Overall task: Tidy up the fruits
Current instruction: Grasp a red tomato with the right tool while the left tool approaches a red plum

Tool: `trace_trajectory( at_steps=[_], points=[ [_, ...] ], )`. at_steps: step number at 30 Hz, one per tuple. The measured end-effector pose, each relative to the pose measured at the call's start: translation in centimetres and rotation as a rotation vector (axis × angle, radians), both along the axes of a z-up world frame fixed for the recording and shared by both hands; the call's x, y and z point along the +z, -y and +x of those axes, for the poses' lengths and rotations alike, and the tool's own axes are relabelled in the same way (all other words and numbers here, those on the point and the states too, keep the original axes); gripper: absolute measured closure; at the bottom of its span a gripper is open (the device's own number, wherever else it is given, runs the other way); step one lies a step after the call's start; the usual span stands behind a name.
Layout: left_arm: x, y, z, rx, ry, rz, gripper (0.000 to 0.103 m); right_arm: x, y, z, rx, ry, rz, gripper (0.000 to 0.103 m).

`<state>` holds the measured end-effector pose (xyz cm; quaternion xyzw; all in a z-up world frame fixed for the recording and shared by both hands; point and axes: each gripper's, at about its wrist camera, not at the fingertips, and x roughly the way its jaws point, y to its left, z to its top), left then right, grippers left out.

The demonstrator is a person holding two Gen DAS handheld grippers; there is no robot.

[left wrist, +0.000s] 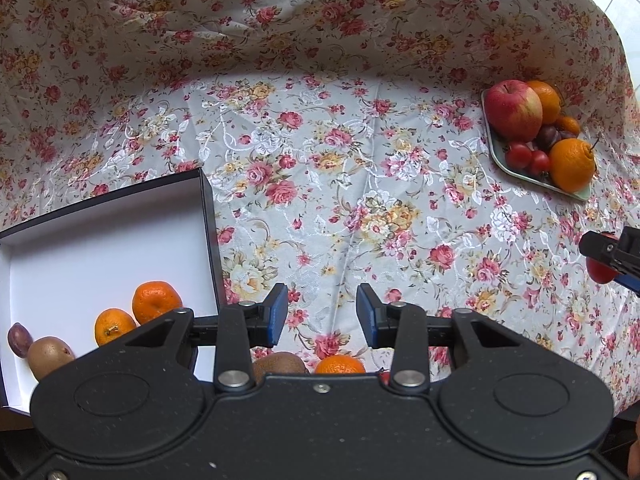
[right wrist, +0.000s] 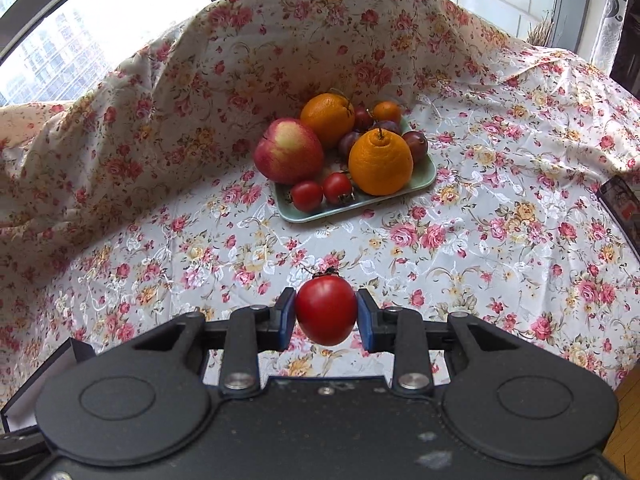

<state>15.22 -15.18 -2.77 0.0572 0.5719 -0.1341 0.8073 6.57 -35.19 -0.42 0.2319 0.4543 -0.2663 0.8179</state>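
My right gripper [right wrist: 326,312] is shut on a red tomato [right wrist: 326,310], held above the floral cloth; it also shows at the right edge of the left wrist view as the right gripper [left wrist: 608,256]. A pale green tray [right wrist: 360,200] beyond it holds an apple [right wrist: 289,150], oranges [right wrist: 380,162], plums and two small tomatoes [right wrist: 307,195]. My left gripper [left wrist: 322,316] stands open with nothing between its fingers, beside a white box [left wrist: 100,240] with dark walls. Two mandarins [left wrist: 156,300], a kiwi [left wrist: 50,356] and a plum [left wrist: 19,339] lie inside the box.
A kiwi [left wrist: 280,364] and a mandarin [left wrist: 340,365] sit on the cloth just under my left gripper. The floral cloth [left wrist: 340,200] rises as a draped wall at the back. A dark object [right wrist: 620,204] lies at the table's right edge, windows behind.
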Motion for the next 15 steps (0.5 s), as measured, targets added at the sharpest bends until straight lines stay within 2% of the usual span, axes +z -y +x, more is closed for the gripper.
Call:
trace_trajectory(
  at_steps=[6, 10, 15],
  points=[
    [-1.6, 0.2, -1.0, -0.032, -0.053, 0.009, 0.055, 0.1, -1.1, -2.2, 0.030, 0.028, 0.036, 0.070],
    [-2.6, -0.1, -1.4, -0.038, -0.097, -0.007, 0.055, -0.2, -1.6, -2.0, 0.066, 0.020, 0.033, 0.070],
    [-3.7, 0.3, -2.0, -0.055, -0.111, 0.021, 0.055, -0.1, -1.5, -1.4, 0.082, 0.031, 0.036, 0.070]
  ],
)
